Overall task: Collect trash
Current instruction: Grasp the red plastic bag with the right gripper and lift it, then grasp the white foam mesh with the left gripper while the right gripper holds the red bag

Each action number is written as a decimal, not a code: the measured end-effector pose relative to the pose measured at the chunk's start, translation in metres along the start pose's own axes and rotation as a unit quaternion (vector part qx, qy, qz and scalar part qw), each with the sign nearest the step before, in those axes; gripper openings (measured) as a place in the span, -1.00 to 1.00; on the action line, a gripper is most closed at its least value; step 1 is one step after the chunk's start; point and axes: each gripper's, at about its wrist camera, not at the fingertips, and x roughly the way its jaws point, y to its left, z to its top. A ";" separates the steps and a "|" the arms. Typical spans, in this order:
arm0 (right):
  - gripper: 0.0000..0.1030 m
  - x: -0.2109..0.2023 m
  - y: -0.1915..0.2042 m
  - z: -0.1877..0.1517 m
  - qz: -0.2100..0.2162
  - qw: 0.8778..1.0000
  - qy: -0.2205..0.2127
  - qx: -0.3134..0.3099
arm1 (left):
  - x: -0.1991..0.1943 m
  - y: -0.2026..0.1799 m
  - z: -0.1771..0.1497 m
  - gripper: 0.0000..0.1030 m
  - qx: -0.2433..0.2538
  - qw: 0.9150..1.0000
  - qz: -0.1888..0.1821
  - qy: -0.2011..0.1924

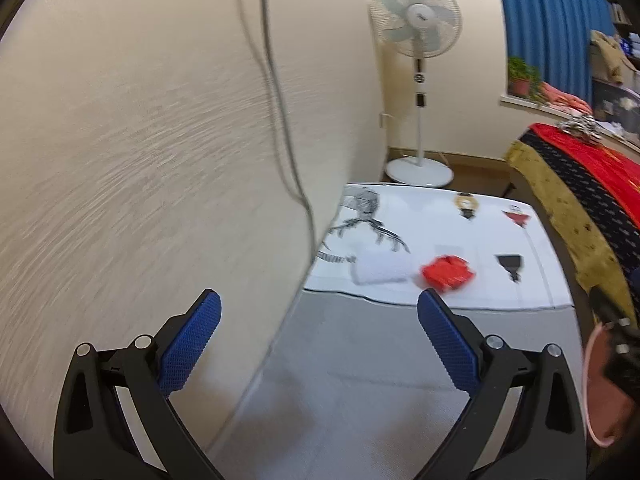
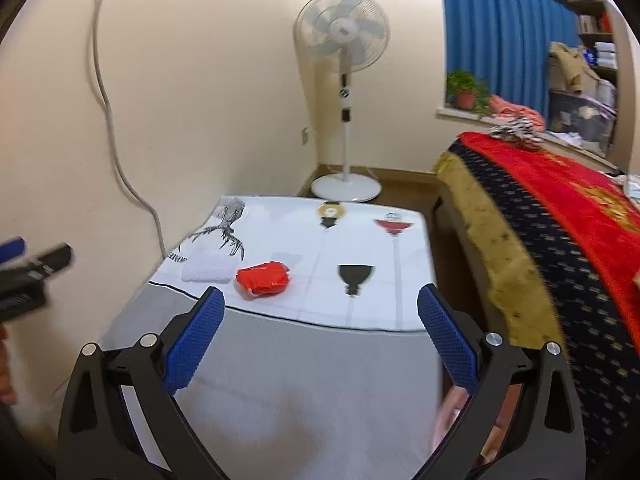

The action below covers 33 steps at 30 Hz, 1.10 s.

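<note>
Table (image 2: 280, 360): grey top, its far part covered by a white printed cloth (image 2: 360, 248); it stands against the cream wall (image 2: 192, 100)
Red trash (image 2: 263, 279): crumpled red wrapper on the cloth, near the cloth's front edge; also seen from the left wrist (image 1: 447, 272)
White trash (image 2: 208, 269): folded white tissue on the cloth, just beside the red wrapper, on the wall side
Left gripper (image 1: 318, 316): blue pads spread wide, nothing between them, held over the table's wall-side edge, short of the cloth
Right gripper (image 2: 320, 308): pads spread wide, empty, above the grey top, apart from the wrapper
Fan (image 2: 344, 40): white pedestal fan beyond the table's far end
Bed (image 2: 560, 208): red and dark covers, on the table's side away from the wall
</note>
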 end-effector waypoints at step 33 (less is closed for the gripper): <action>0.45 0.227 0.080 -0.014 0.016 0.992 0.126 -0.019 | 0.054 0.027 -0.005 0.85 -0.048 0.996 -0.033 0.062</action>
